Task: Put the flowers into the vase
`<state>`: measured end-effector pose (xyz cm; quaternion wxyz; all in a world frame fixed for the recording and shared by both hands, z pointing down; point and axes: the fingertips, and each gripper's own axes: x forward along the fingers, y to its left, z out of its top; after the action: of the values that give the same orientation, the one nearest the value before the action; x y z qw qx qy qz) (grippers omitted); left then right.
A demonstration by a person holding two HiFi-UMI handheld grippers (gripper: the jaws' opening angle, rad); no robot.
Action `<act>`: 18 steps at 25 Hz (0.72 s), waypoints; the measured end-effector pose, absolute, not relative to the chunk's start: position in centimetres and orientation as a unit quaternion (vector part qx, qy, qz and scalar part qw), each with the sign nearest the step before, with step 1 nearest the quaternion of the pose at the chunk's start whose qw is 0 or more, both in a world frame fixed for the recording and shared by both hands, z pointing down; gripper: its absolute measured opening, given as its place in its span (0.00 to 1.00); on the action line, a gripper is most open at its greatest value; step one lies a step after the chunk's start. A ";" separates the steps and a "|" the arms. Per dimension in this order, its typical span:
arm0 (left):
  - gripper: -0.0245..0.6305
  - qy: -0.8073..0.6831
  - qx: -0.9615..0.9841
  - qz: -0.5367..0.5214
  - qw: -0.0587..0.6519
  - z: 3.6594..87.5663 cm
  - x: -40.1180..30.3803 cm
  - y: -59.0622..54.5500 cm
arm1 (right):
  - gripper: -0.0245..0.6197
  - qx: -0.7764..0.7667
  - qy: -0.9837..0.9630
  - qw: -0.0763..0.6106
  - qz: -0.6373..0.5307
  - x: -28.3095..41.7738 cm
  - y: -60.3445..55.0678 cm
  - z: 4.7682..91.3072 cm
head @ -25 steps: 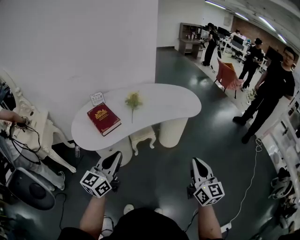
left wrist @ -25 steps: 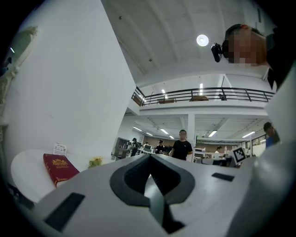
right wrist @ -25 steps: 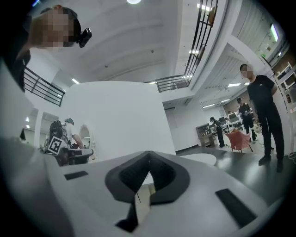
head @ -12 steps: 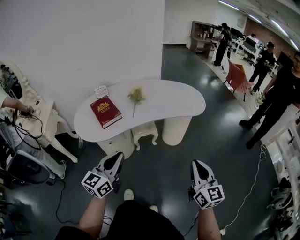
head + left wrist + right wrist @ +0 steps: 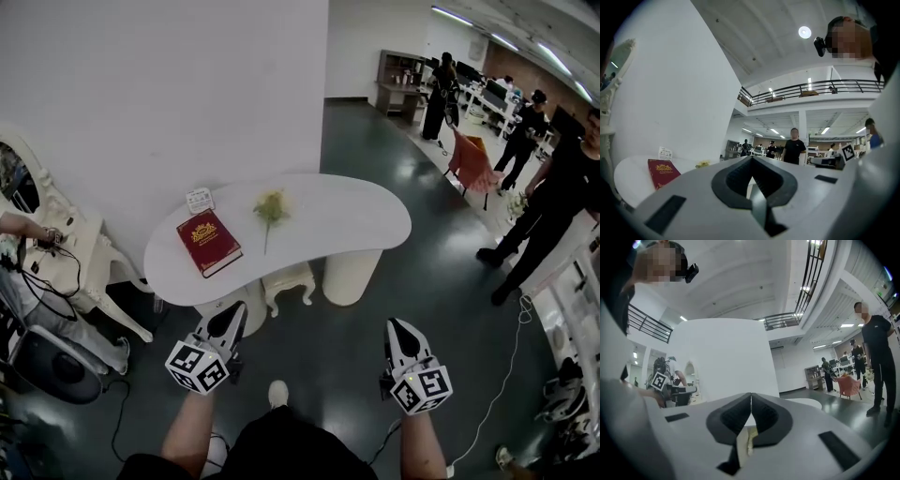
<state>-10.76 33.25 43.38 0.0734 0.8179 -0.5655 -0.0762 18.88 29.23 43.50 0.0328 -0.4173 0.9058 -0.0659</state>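
White table (image 5: 361, 217) at 12 o'clock bears the flower (image 5: 270, 208), at 2 o'clock from a red book (image 5: 208, 242), no vase visible; left gripper (image 5: 234, 317) and right gripper (image 5: 397, 330) hang well short, jaws closed on nothing, presumably carried in for approach.

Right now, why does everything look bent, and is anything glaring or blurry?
Head view: the wide lens bends the room toward the edges; lights gleam off the glossy floor; the flower looks sharp. Left gripper view: dark rounded corners, a glaring ceiling lamp. Right gripper view: same dark corners, bowed railing.
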 end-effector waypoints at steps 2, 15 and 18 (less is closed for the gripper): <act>0.05 -0.557 0.823 -0.083 0.074 43.3 -11.2 31.6 | 0.07 -0.423 0.903 0.039 -0.067 18.8 28.0 43.3; 0.05 -0.524 0.844 -0.090 0.071 43.1 -15.5 21.0 | 0.07 -0.452 0.890 0.037 -0.055 13.9 20.0 42.3; 0.05 -0.511 0.851 -0.095 0.073 43.4 -16.4 19.2 | 0.07 -0.460 0.885 0.038 -0.054 13.1 18.3 42.2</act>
<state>-16.44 19.16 43.39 0.0730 0.8510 -0.5113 -0.0952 13.07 18.32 42.20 0.0379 -0.4601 0.8854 -0.0544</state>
